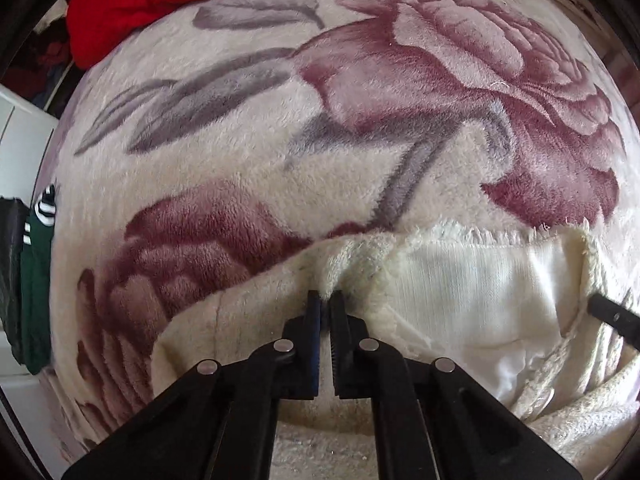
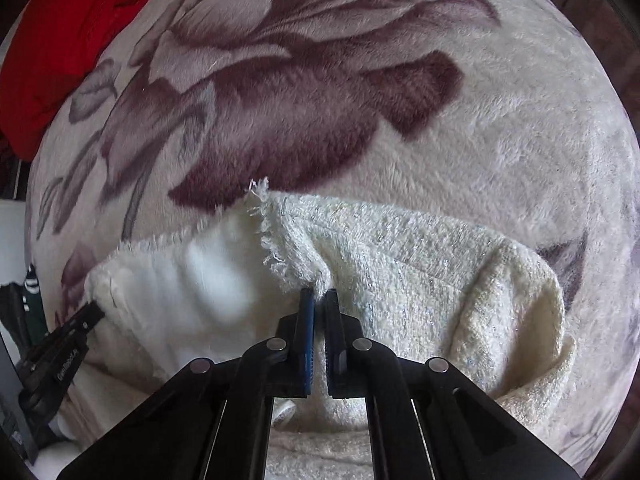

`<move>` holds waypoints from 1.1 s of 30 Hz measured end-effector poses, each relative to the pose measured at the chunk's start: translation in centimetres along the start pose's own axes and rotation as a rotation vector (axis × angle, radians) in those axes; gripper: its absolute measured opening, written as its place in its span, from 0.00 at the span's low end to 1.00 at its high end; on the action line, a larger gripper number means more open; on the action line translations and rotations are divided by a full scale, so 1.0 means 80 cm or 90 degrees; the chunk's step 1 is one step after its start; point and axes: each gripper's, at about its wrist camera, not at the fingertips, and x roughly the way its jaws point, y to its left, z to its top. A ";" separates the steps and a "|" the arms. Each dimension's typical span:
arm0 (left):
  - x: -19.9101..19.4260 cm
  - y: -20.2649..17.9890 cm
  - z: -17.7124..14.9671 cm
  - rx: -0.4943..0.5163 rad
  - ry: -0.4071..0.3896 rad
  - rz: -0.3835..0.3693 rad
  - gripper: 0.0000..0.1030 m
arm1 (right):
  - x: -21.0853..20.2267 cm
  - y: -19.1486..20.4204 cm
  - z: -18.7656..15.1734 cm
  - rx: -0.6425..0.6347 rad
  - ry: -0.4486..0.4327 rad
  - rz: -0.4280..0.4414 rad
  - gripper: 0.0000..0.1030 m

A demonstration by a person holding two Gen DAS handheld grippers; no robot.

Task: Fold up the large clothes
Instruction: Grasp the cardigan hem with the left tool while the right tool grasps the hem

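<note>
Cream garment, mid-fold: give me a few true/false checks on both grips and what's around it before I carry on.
1. The left gripper is shut on the cream garment. True.
2. The right gripper is open and clear of the cloth. False: its jaws are pinched on the garment's frayed edge.
3. The garment lies on a floral blanket. True.
4. The garment's smooth white lining is hidden. False: it shows between the two grippers.
5. The red fabric lies on top of the cream garment. False: it sits apart, at the blanket's far left edge.
</note>
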 end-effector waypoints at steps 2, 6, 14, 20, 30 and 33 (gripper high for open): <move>0.002 -0.001 0.004 0.005 -0.003 0.004 0.02 | 0.001 -0.001 0.006 0.009 0.000 -0.003 0.04; 0.011 0.005 0.013 -0.018 0.002 -0.004 0.02 | -0.001 -0.008 0.011 0.030 -0.022 -0.016 0.03; -0.009 0.023 0.015 -0.064 0.014 -0.076 0.06 | 0.004 -0.031 0.016 0.080 0.010 0.056 0.08; -0.086 0.064 -0.017 -0.063 -0.024 -0.207 0.64 | -0.052 -0.068 0.000 0.052 0.051 0.193 0.68; 0.014 0.025 -0.005 0.237 0.037 -0.030 0.77 | -0.038 -0.059 0.049 -0.175 0.066 -0.027 0.83; 0.054 0.007 0.004 0.295 0.074 -0.002 0.79 | 0.001 -0.052 0.070 -0.206 0.106 -0.057 0.83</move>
